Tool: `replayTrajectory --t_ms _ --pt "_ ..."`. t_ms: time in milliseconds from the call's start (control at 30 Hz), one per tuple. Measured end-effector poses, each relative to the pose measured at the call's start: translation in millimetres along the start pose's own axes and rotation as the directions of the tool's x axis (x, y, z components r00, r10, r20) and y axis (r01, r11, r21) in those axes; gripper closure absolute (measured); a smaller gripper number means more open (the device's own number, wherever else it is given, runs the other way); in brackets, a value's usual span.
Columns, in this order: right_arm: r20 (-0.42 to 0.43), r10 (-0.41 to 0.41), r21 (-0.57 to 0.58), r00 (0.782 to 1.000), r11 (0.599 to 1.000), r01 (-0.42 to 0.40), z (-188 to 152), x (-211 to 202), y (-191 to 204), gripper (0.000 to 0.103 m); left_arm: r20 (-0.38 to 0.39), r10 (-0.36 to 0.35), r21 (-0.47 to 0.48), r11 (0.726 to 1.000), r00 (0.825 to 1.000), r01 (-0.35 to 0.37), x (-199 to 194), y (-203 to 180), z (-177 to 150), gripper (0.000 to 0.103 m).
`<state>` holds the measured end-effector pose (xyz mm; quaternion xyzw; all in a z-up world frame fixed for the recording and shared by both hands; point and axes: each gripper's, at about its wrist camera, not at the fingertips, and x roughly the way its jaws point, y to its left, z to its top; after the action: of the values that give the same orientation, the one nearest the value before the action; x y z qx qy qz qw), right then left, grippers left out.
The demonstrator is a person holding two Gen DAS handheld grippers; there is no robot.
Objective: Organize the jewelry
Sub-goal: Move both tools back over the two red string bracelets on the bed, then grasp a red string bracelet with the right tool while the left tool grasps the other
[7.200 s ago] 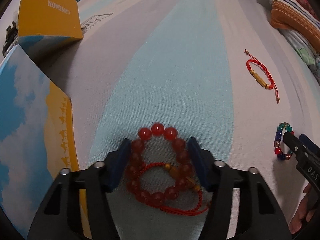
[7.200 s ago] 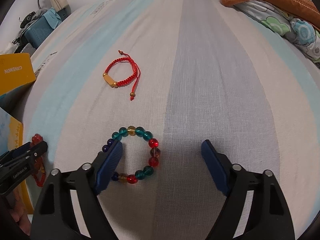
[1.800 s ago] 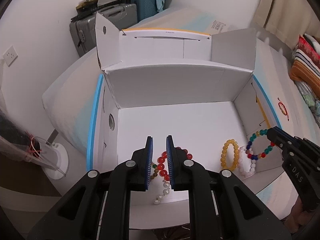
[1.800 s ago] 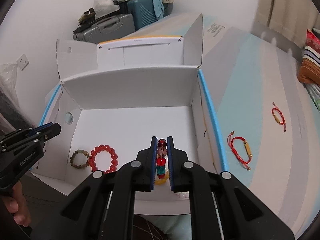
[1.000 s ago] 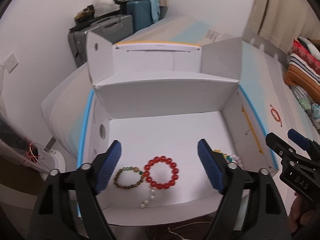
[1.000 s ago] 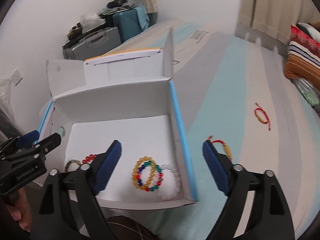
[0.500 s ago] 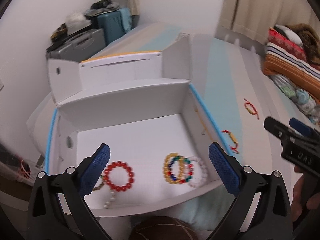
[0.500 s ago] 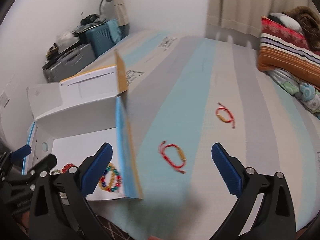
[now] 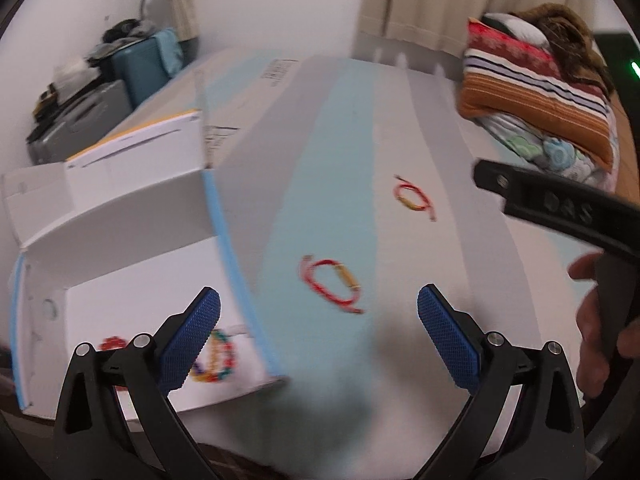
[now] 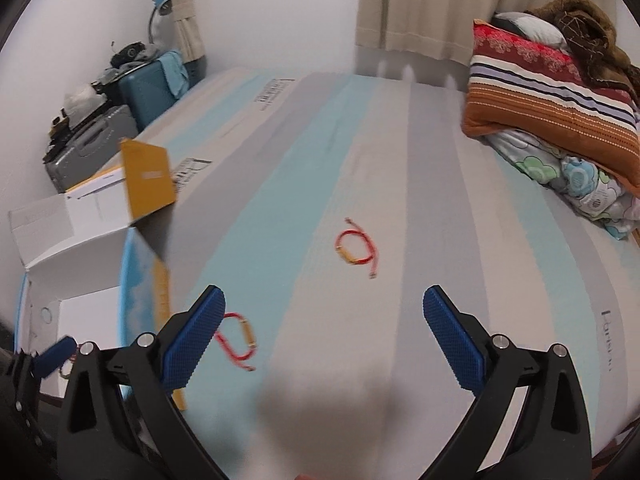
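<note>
Red cord bracelet (image 9: 331,283), gold tube bead, lying flat on bed (image 9: 400,120).

matt cardboard box (image 9: 132,216), woven cloth sheet (image 10: 400,160)

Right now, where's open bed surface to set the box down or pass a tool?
Free: the stretch between the far red bracelet and the pillow stack; also beyond that bracelet toward the curtain. Crowded: left edge, where the box sits with the near red bracelet close beside it.
</note>
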<state>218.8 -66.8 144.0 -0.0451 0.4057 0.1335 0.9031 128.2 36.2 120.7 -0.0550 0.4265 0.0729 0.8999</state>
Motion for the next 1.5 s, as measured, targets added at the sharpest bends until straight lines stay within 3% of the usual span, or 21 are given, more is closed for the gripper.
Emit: replayTrajectory --t_ms 267,700,933,1133,1333,1500 --pt "-0.064 -0.014 -0.004 0.998 1.0 0.014 19 51 -38 0.008 -0.051 -0.012 -0.034 0.999 0.999 0.01 54 -48 1 0.006" --pt "-0.19 0.012 -0.053 0.982 0.998 -0.022 23 166 -39 0.008 -0.173 0.046 -0.096 0.993 0.984 -0.063 160 -40 -10 0.006" --pt "-0.243 0.023 -0.055 0.97 0.998 -0.037 28 224 -37 0.008 -0.205 0.087 -0.112 0.987 0.975 -0.112 197 -28 -13 0.006" --pt "-0.287 0.019 -0.042 0.958 0.999 -0.032 33 259 -39 0.017 -0.215 0.104 -0.062 0.991 0.971 -0.12 210 -31 -15 0.006" --pt "-0.341 0.037 -0.007 0.939 0.999 -0.042 27 278 -44 0.039 -0.209 0.106 -0.033 0.993 0.972 -0.116 213 -34 -13 0.007" --pt "-0.347 0.025 0.004 0.937 1.0 -0.026 24 281 -48 0.054 -0.202 0.092 -0.027 0.995 0.975 -0.099 211 -34 -10 0.027"
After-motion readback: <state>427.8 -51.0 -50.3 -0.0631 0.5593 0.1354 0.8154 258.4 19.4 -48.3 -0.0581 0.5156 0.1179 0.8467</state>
